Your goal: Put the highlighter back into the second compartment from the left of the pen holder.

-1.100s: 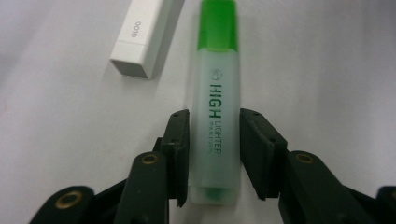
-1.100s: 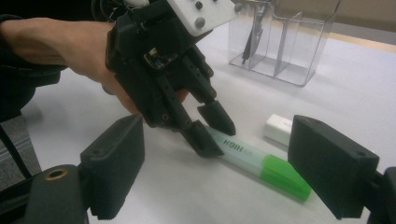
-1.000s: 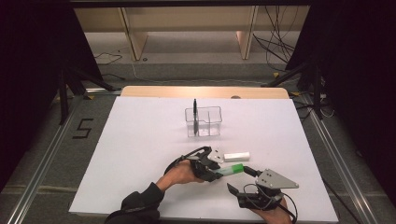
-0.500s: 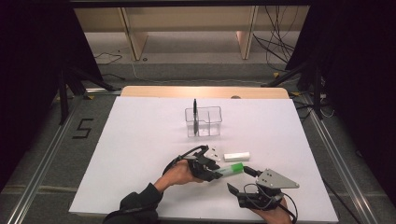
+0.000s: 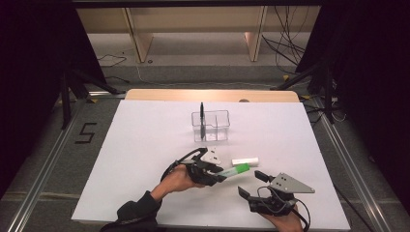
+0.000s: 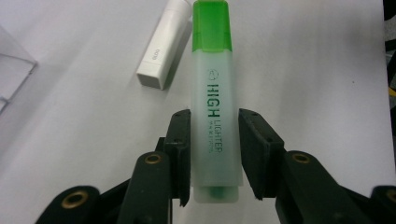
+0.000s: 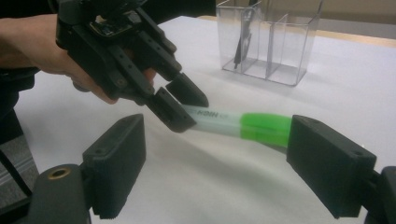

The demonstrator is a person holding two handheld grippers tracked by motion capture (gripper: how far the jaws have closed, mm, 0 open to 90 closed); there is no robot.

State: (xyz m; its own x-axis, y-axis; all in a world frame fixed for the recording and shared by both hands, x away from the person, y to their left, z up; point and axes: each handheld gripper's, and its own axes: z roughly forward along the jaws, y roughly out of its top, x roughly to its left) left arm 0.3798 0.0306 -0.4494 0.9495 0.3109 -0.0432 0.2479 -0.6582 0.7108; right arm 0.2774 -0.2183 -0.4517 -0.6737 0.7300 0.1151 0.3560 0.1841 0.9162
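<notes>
Left gripper (image 5: 218, 175), seen in the high view near the table's front edge, pinches a green highlighter (image 5: 236, 170) across its pale translucent barrel; the left gripper view shows both black jaws pressed flat against the barrel sides, just above its blunt rear end, with the green cap pointing away. The person's left hand (image 5: 175, 178) wraps the gripper body from behind, forearm coming in from the bottom edge, sleeve cut off by the frame. The highlighter is tilted and lifted off the white table (image 5: 145, 145), cap end toward the right; in the right gripper view its barrel is motion-blurred and the print is only partly legible. Just beyond the cap lies a small white eraser-like block (image 5: 245, 161) flat on the table, its label too small to read. Farther back stands a clear two-compartment holder (image 5: 210, 125) with a black pen (image 5: 201, 118) upright in its left compartment. Right gripper (image 5: 251, 183) sits low at the front right, jaws spread wide and empty, the highlighter's cap between them in the right gripper view without visible contact; the right hand (image 5: 285, 223) is largely cut off.
</notes>
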